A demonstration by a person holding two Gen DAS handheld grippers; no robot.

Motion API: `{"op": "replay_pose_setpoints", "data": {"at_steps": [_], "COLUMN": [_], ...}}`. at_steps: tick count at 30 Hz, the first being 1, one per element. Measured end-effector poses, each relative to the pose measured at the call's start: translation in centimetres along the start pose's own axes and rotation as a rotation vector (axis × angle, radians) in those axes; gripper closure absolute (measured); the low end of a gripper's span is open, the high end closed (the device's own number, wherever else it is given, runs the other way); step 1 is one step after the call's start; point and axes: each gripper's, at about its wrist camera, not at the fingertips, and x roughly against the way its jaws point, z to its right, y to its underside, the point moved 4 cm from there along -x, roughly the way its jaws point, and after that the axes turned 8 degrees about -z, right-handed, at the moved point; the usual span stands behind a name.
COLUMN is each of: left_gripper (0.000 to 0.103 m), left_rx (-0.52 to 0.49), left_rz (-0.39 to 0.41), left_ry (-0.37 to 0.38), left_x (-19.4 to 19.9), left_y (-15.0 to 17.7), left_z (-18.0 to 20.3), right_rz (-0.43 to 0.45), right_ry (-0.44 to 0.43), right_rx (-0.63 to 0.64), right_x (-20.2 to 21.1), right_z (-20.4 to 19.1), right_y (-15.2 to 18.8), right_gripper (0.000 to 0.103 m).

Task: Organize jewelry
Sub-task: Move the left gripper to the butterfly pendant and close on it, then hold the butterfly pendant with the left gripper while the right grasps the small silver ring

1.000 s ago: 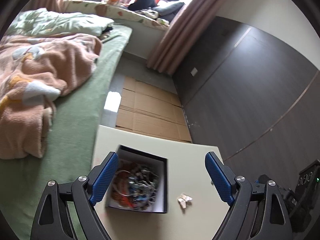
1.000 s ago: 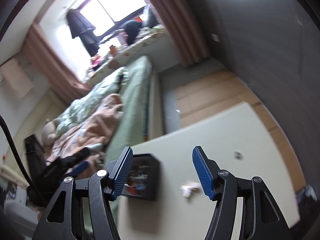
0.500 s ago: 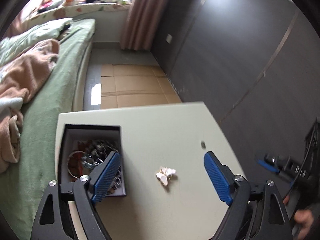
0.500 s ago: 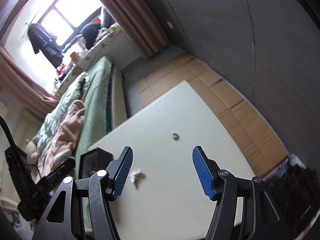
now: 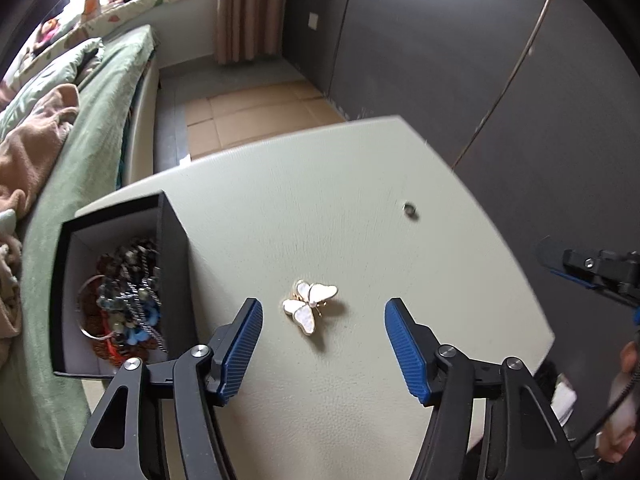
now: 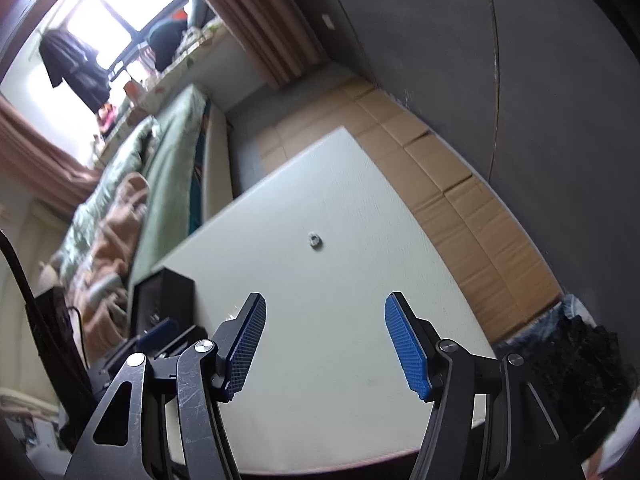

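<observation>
A white and gold butterfly brooch [image 5: 309,305] lies on the pale table [image 5: 360,184], just ahead of my open, empty left gripper [image 5: 323,336]. A black jewelry box [image 5: 120,280] full of tangled necklaces and bangles stands to its left. A small silver ring [image 5: 409,210] lies further off to the right; it also shows in the right wrist view [image 6: 315,239]. My right gripper [image 6: 325,342] is open and empty above the table, well short of the ring. The box [image 6: 162,300] shows at the left there, the brooch is hidden.
A bed with green sheet and peach blanket [image 5: 48,132] runs along the table's left side. Flattened cardboard [image 6: 460,184] covers the floor beyond the table. A dark wall [image 5: 480,60] is to the right. The right gripper's tip [image 5: 592,268] shows at the right edge.
My left gripper has swung right from the box and moved in close over the brooch. My right gripper has turned toward the ring and moved closer to it.
</observation>
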Motion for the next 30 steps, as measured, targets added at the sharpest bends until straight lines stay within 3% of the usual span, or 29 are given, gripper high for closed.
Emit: {"op": "replay_pose_setpoints", "data": {"at_steps": [13,18,20,25,26,27,30], "left_gripper": [0.042,0.056,0.072,0.075,0.086,0.090,0.091], "left_rx": [-0.051,-0.062,-0.058,-0.040,-0.036,-0.034,-0.015], "left_rz": [-0.066,-0.053,-0.047,-0.050,-0.042,-0.028,-0.022], "left_ry": [-0.106,-0.126,-0.128,-0.094,-0.081,-0.070,-0.054], "left_x": [-4.0,-4.2,-4.2,-3.9,-3.7,-3.3,-2.7], "left_y": [0.4,0.5,0.4,0.2,0.1,-0.1,-0.4], "left_z": [0.7,0.6,0.5,-0.1,-0.1,-0.1,-0.5], "right_rz": [0.001,0.000,0.000,-0.004,-0.007,-0.009,-0.013], "right_ry": [0.005,0.009,0.011,0.015,0.012,0.009,-0.007], "right_rx": [-0.029,-0.031,-0.028,-0.025,-0.025,-0.026,-0.042], "right_x": [0.5,0.5,0.6,0.4,0.3,0.2,-0.1], "right_z": [1.5,1.6,1.6,1.8,1.7,1.8,2.1], "right_y": [-0.4,-0.4,-0.3,-0.3,-0.4,-0.5,-0.8], "right_gripper": [0.040,0.040,0.040,0.040,0.040,0.040,0.040]}}
